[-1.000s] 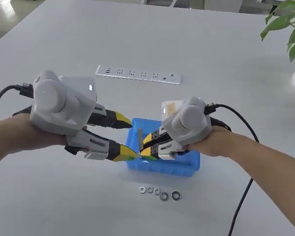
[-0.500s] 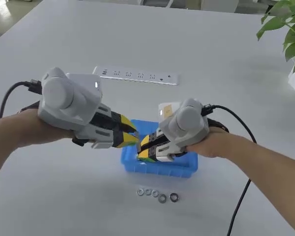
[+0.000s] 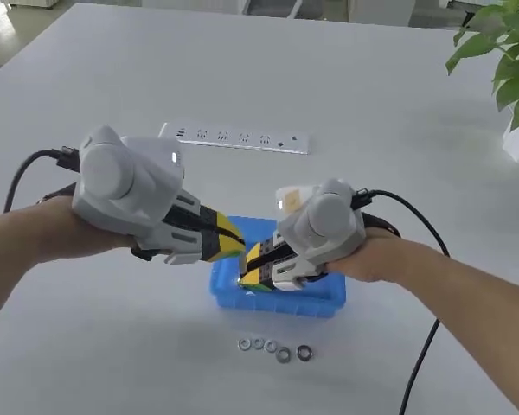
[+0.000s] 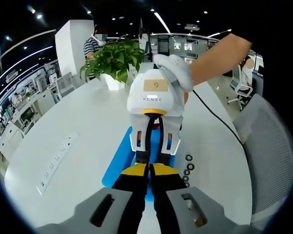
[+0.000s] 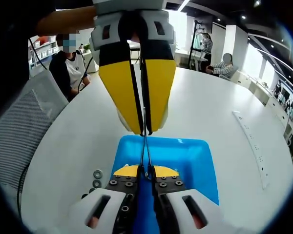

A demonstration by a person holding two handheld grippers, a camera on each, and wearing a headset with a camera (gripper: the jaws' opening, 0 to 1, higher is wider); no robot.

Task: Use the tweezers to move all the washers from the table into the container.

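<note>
Left tool (image 3: 233, 241) and right tool (image 3: 250, 275) both clench tweezers (image 5: 144, 151) above container (image 3: 277, 303); washers (image 3: 272, 347) lie beside it.

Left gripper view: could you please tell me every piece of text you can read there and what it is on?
"XENSE": on the white plastic housing of the right gripper.
Tan square emblem above it: too small to read.
White power strip: nothing legible.

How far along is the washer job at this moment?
Nothing looks done: five small metal washers lie in a row on the white table, and the visible floor of the blue plastic container is bare. In hand: both the left gripper and right gripper are shut on the thin metal tweezers above it. All picking remains.
</note>
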